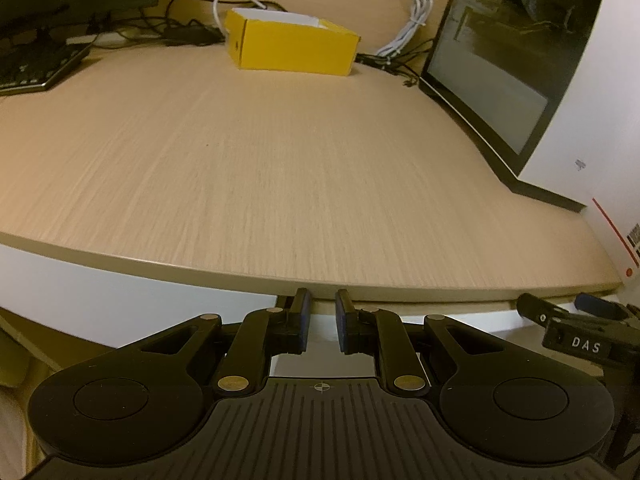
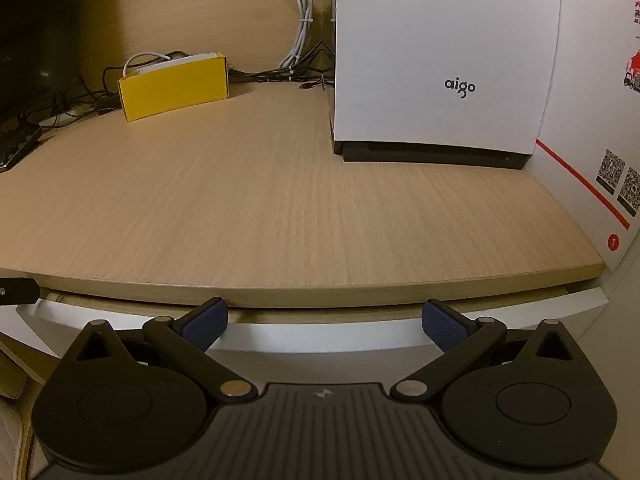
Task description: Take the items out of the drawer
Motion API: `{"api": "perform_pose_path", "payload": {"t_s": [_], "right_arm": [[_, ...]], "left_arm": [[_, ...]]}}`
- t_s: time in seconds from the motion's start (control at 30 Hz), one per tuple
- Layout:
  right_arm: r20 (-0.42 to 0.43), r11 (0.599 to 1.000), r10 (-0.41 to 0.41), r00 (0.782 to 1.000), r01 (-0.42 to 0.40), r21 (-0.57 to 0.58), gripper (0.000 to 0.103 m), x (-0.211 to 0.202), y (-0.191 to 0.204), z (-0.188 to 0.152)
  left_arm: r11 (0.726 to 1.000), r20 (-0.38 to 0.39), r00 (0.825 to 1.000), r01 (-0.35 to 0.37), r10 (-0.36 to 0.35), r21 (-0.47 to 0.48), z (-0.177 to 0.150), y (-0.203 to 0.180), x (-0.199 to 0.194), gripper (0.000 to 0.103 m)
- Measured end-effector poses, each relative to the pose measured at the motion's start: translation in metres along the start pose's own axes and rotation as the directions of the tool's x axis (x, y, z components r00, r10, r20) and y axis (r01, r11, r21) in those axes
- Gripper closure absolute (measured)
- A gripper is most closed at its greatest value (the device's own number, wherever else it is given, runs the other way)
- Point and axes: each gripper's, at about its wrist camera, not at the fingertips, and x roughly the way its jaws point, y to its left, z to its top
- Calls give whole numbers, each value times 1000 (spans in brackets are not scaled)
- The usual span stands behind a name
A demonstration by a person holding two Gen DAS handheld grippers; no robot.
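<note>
We're at the desk (image 1: pixel 280 184) front edge, both grippers low and facing the drawer (image 2: pixel 320 338) just under the desktop lip. Drawer looks shut or barely cracked; its contents aren't visible, so we can't tell what's inside.

Left gripper (image 1: pixel 323 322): fingers nearly together with a narrow gap, holding nothing, tips just under the desk edge. Right gripper (image 2: pixel 325 322): fingers spread wide, empty, tips just short of the drawer's white front, top edge between them.

Step in hand, as we read it: open the drawer. No handle visible, so the groove between desktop and drawer front is likely the only purchase. We'd hook a right fingertip (image 2: pixel 206 322) into that groove and pull straight back, level, not down. Keep the left clear of the drawer's path, ready to reach in once there's room.

Risks: pad slipping off the thin lip, or tips jamming against the desk underside. The yellow box (image 1: pixel 290 46) and white case (image 2: pixel 440 60) sit well beyond the fingers, out of the way.
</note>
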Motion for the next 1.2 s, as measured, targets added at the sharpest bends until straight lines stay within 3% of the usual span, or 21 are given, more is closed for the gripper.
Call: {"api": "perform_pose_path", "payload": {"t_s": [0.6, 0.73, 1.03, 1.2], "right_arm": [[-60, 1000, 0, 998, 0, 2, 0, -2, 1, 2], [-53, 1000, 14, 998, -14, -4, 0, -6, -4, 1], [-20, 999, -36, 999, 35, -16, 0, -2, -21, 0], [-37, 1000, -17, 999, 17, -10, 0, 4, -28, 3]], "left_arm": [[999, -55, 998, 9, -7, 46, -5, -12, -10, 88], [992, -12, 998, 55, -54, 113, -5, -31, -18, 87], [981, -51, 994, 108, -101, 164, 0, -64, 3, 87], [980, -77, 992, 109, -98, 166, 1, -69, 12, 87]]}}
